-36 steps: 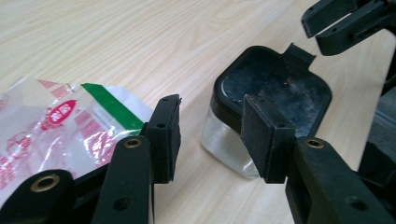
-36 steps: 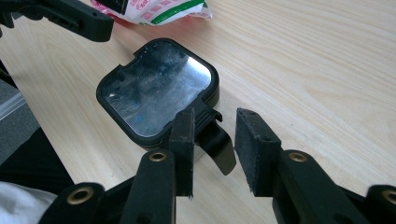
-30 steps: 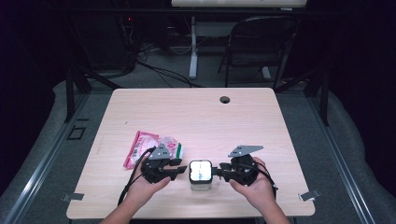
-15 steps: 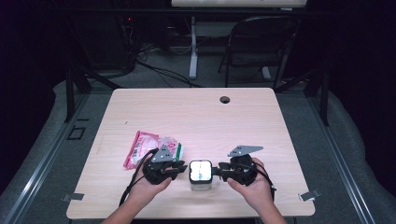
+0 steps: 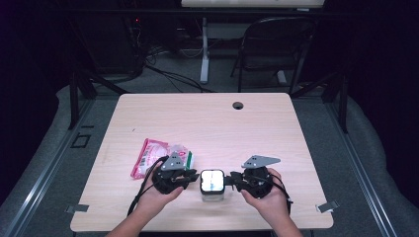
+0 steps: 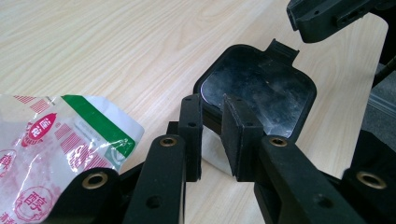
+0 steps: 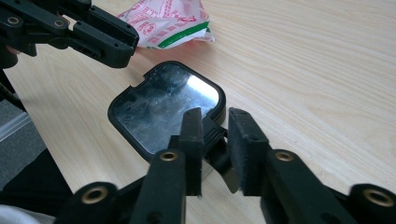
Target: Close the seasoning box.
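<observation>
The box (image 5: 211,185) sits at the near edge of the tabletop (image 5: 276,133), between your hands. Your left gripper (image 5: 193,178) meets it from one side. Its fingers (image 6: 236,135) have just been closing and now look clamped on the side latch of the lid (image 6: 257,93).

Your right gripper (image 5: 228,180) meets the opposite side. Its fingers (image 7: 245,144) have just been closing too, with that side's latch between them, though you cannot tell if both pads press.

Expect a light, stiff box. The glossy black lid is probably slippery, so hold the latches, not the flat top.

Just behind the box, to your left, lies a soft pouch (image 5: 158,157) with a green stripe and red Chinese print. One character reads 醇 and the rest is too small.

Well beyond the box are a cable hole (image 5: 238,105) and a chair (image 5: 274,44).
</observation>
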A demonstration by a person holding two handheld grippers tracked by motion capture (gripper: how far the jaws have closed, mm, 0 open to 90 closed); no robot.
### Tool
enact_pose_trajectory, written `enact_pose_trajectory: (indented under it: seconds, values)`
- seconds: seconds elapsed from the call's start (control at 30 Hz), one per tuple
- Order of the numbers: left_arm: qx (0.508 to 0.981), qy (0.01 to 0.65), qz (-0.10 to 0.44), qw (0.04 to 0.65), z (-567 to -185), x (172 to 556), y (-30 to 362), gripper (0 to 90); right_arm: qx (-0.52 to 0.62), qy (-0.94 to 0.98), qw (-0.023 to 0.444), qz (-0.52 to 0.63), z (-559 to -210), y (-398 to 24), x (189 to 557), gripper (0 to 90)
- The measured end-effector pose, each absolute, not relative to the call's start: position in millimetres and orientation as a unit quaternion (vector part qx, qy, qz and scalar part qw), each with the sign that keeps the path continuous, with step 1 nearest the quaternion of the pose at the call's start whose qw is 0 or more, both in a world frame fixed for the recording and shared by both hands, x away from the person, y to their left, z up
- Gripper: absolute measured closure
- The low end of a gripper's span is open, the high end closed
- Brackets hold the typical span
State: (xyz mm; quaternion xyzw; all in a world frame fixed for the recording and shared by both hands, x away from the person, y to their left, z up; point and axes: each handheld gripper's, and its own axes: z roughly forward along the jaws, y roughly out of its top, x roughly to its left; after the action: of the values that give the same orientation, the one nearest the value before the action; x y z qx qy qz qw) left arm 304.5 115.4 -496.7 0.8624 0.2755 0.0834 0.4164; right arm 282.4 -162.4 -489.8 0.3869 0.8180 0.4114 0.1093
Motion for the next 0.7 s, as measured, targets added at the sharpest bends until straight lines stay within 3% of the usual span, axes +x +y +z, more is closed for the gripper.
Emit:
enact_pose_trajectory:
  seconds: [0.3, 0.53, 0.7]
  values:
    - [0.862, 0.272, 0.091, 0.418, -495.6, 302.5, 115.5, 79.3, 0.390, 0.816, 0.102, 0.415, -487.2, -162.3, 282.2, 76.5]
    - [0.862, 0.270, 0.090, 0.420, -495.3, 301.8, 114.8, 81.3, 0.410, 0.804, 0.084, 0.422, -488.4, -164.1, 284.9, 65.6]
    - [0.864, 0.266, 0.087, 0.418, -495.4, 301.3, 114.6, 83.0, 0.413, 0.800, 0.094, 0.425, -488.8, -164.8, 284.3, 72.1]
